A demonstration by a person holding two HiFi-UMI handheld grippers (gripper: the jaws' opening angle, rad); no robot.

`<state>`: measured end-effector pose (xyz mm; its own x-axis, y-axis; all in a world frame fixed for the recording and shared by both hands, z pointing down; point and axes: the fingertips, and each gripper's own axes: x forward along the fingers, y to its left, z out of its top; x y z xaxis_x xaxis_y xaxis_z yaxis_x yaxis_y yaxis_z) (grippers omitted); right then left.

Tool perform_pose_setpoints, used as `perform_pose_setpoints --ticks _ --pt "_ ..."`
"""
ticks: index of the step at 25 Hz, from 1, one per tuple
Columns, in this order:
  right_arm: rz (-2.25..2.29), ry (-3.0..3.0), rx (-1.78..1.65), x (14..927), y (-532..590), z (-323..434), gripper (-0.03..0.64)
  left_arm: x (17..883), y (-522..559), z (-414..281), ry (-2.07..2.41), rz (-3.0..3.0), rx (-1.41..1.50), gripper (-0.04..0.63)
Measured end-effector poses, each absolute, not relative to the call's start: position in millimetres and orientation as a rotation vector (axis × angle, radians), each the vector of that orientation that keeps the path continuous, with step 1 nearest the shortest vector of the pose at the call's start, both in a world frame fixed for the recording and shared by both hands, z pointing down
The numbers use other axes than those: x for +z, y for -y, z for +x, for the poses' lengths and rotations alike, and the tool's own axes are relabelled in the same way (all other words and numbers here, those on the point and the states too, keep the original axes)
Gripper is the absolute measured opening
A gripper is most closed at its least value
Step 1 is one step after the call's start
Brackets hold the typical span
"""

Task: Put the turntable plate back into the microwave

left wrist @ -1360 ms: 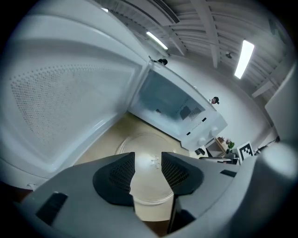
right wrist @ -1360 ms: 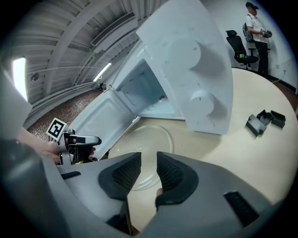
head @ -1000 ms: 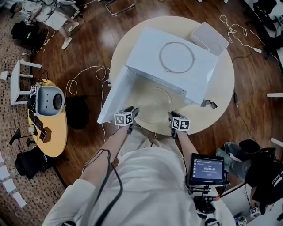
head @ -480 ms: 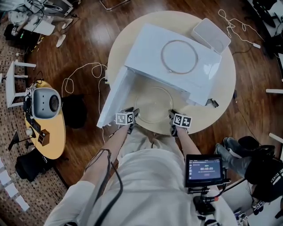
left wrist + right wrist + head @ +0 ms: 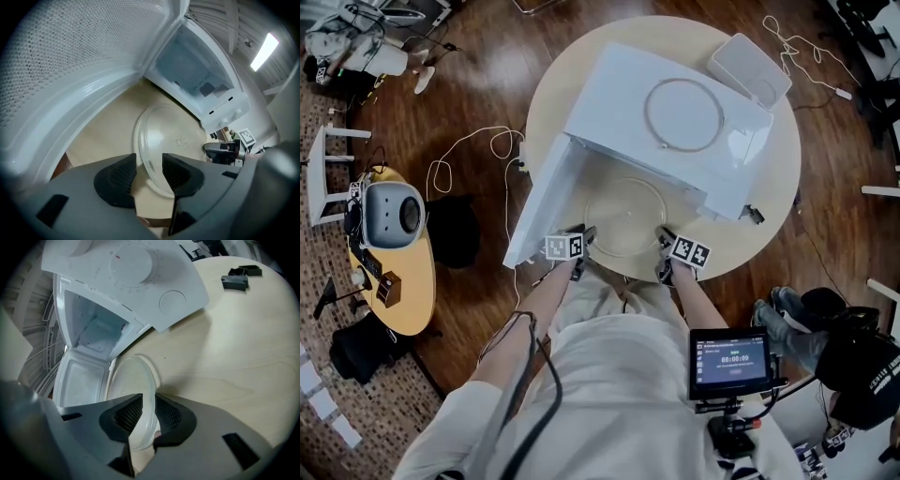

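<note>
The glass turntable plate point(image 5: 623, 217) lies low over the round counter point(image 5: 773, 202), just in front of the open microwave point(image 5: 675, 112) and beside its swung-out door point(image 5: 546, 202). The right tongs point(image 5: 149, 414) are clamped on the plate's rim. The left tongs point(image 5: 149, 171) stand wide apart, with the rim passing loosely between them.

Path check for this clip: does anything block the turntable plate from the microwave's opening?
Nothing visible. The turntable plate is just in front of the microwave, whose cavity faces it open; the door stands swung aside at the left.
</note>
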<state>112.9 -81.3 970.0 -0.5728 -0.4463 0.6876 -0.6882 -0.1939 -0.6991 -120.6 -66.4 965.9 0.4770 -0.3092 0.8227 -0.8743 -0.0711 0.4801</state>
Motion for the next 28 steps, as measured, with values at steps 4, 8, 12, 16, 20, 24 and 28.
perform_pose_setpoints --ticks 4,8,12,16,20,24,28 --pt "1.395 1.813 1.92 973 81 116 0.059 965 66 -121 1.032 1.626 0.625 0.161" --pt "1.402 1.761 2.039 972 79 118 0.044 964 59 -120 1.03 1.612 0.612 0.161" --pt "1.354 1.751 2.044 969 74 116 0.037 963 46 -120 1.048 1.58 0.543 0.161" --pt "1.36 1.723 2.084 964 70 115 0.035 965 27 -118 1.045 1.513 0.462 0.161" --pt "1.34 1.731 2.131 953 66 106 0.032 967 13 -118 1.035 1.418 0.299 0.163" --pt "1.333 1.719 2.191 943 63 99 0.032 968 6 -116 1.026 1.325 0.13 0.163" --pt "1.309 1.707 2.252 934 58 90 0.031 968 8 -112 0.995 1.252 -0.024 0.164"
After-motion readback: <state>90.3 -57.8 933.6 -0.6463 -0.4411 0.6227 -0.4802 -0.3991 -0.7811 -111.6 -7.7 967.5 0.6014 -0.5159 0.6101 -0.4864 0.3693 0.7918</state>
